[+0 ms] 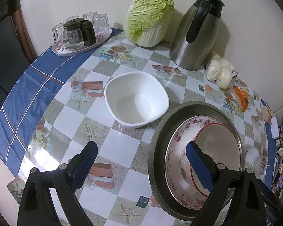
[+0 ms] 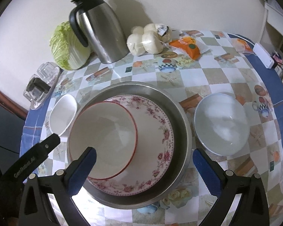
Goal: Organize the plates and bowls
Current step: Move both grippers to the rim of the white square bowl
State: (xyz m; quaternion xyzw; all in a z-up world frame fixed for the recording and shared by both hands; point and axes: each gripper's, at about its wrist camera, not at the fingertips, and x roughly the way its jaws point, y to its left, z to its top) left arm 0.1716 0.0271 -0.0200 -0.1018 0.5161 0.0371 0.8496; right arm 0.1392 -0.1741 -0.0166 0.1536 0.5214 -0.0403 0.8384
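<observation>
Bowls nested: red-rimmed bowl (image 2: 103, 137) sits in floral bowl (image 2: 152, 131), floral bowl in steel basin (image 2: 179, 113). Your left gripper (image 1: 141, 167) spread wide, holding nothing, its right finger over floral bowl's rim. Your right gripper (image 2: 145, 171) also spread, empty, straddling basin. Square white bowl (image 1: 136, 98) lies left of basin, pale round bowl (image 2: 221, 123) right, both on table (image 2: 207, 71).

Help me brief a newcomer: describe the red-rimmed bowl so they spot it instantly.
Find the big steel basin on the checkered table. A floral plate lies inside it, and the red-rimmed bowl sits on that. Only this bowl has a thin red rim; the loose bowls nearby are plain.
</observation>
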